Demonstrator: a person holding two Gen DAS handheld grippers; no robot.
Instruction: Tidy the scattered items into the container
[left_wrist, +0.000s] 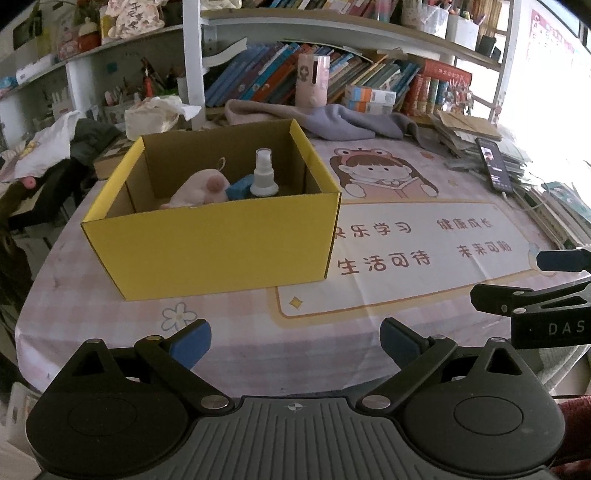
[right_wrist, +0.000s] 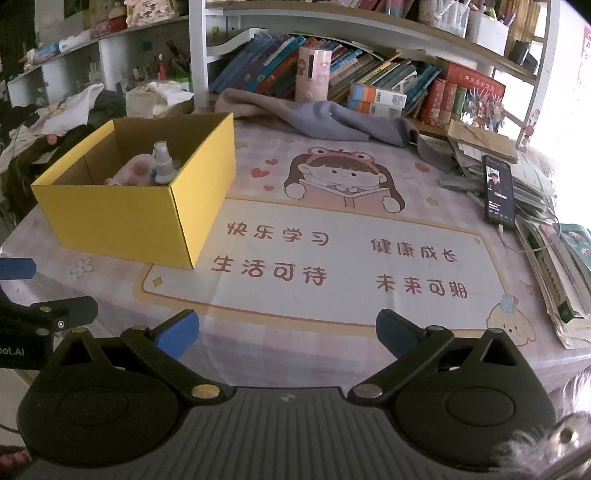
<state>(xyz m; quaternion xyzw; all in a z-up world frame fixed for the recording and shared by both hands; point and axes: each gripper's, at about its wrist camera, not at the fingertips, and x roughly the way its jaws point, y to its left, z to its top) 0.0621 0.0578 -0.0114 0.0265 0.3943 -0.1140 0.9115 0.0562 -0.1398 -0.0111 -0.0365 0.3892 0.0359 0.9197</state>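
**Items sitting in the box, both tongs spread and holding nothing**

Standing open-topped on the left part of the table (right_wrist: 332, 314): the yellow cardboard box (left_wrist: 207, 251), long axis running left to right in the left wrist view, one corner turned toward the right wrist camera. Resting inside, against the near right of the box floor: a pink plush toy (left_wrist: 199, 188) lying on its side, loop pointing up and away; a clear spray bottle (left_wrist: 264, 173) standing upright, nozzle pointing up, just beside the plush; a blue item (left_wrist: 238, 188) wedged between them, too hidden to identify.

Hovering low over the near table edge: left tongs (left_wrist: 295, 343), blue pads spread wide, gripping nothing. Same for the right tongs (right_wrist: 288, 332), spread apart, well clear of the box.

Covering the table: a pink checked cloth with a cartoon girl reading and red Chinese characters. Lying along the back: a grey garment (right_wrist: 332, 118). Leaning on stacked papers at right: a phone (right_wrist: 499, 190) with screen lit. Filling the white shelves (right_wrist: 199, 55) behind: slanting books and a pink cylindrical holder (right_wrist: 314, 75).
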